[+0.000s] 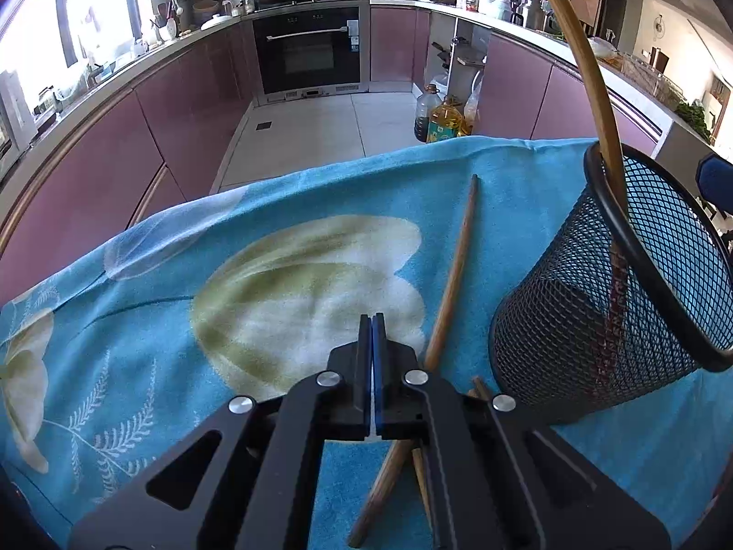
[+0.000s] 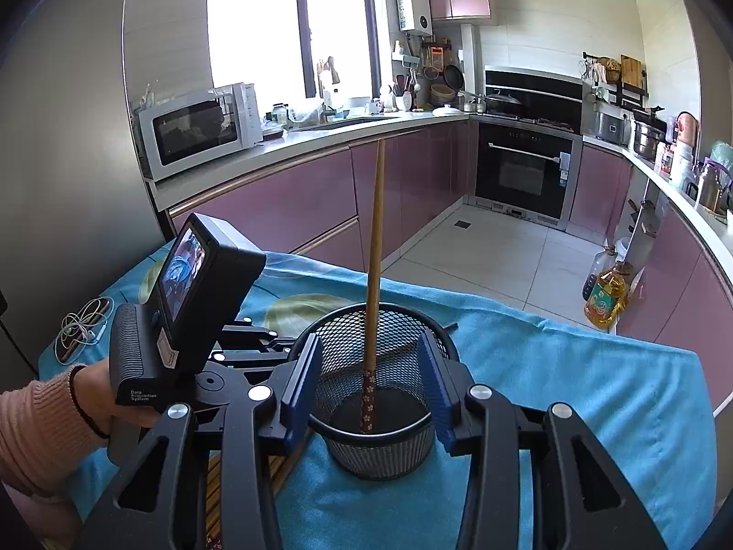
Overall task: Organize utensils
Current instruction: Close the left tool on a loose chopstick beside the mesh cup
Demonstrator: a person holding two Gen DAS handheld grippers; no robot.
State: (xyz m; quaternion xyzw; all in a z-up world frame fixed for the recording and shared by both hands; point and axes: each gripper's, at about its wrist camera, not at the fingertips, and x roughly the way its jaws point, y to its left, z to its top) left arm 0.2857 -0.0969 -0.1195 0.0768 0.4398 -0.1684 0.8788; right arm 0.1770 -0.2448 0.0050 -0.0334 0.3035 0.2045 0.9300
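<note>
The right gripper [image 2: 373, 389] is standing wide open, one blue pad on either side of the black mesh holder [image 2: 380, 444], gripping nothing; whether the pads are touching the mesh cannot be told. One chopstick [image 2: 374, 270] is already standing in the holder, its patterned end resting on the bottom and its shaft leaning on the rim.

The left gripper [image 1: 372, 343] is sitting with its jaws pressed together and nothing between them, hovering low over the blue flowered cloth [image 1: 183, 321] that is covering the table. Just beside it, on the holder's side, a loose chopstick [image 1: 451, 275] is lying on the cloth, pointing toward the table's far edge. More chopsticks [image 1: 389, 481] are crossing under the gripper body near the near edge, partly hidden.

The step in hand is probably fetching the next chopstick, the holder being steadied meanwhile. To do it well, the left jaws are needing to open first, then come down astride a single stick near its middle, across its length, so it is not pivoting when lifted. The crossed sticks are likely to drag each other, so the lone one seems the easier pick. The cloth is soft and may bunch under the fingertips. Tipping the stick upright above the rim before lowering should keep it from catching the mesh or knocking the standing one.
</note>
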